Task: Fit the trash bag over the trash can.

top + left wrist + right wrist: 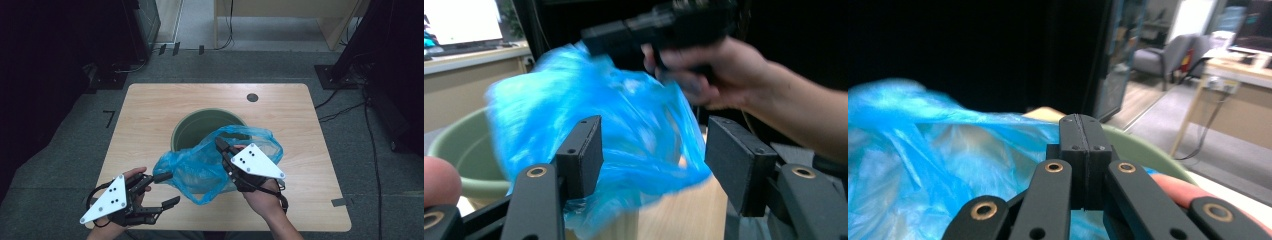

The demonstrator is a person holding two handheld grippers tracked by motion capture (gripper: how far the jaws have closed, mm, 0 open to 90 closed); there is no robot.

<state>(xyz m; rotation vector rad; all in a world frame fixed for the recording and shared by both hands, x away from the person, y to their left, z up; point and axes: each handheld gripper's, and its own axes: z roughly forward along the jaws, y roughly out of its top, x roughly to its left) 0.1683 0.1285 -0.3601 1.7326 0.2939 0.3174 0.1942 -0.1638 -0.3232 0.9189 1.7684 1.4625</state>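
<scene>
- High view, centre of frame: the green bin (pixel 200 127) stands mid-table, its rim still bare; lining it with the blue bag (pixel 210 165) looks barely begun.
- Bag hangs bunched at the bin's lower edge, mouth not spread.
- Table (pixel 150 110) has open room at upper left and right.
- Right gripper (pixel 221 145) is clenched, seemingly pinching bag film.
- Left gripper (pixel 166 189), lower left, is released, jaws spread beside the bag.
</scene>
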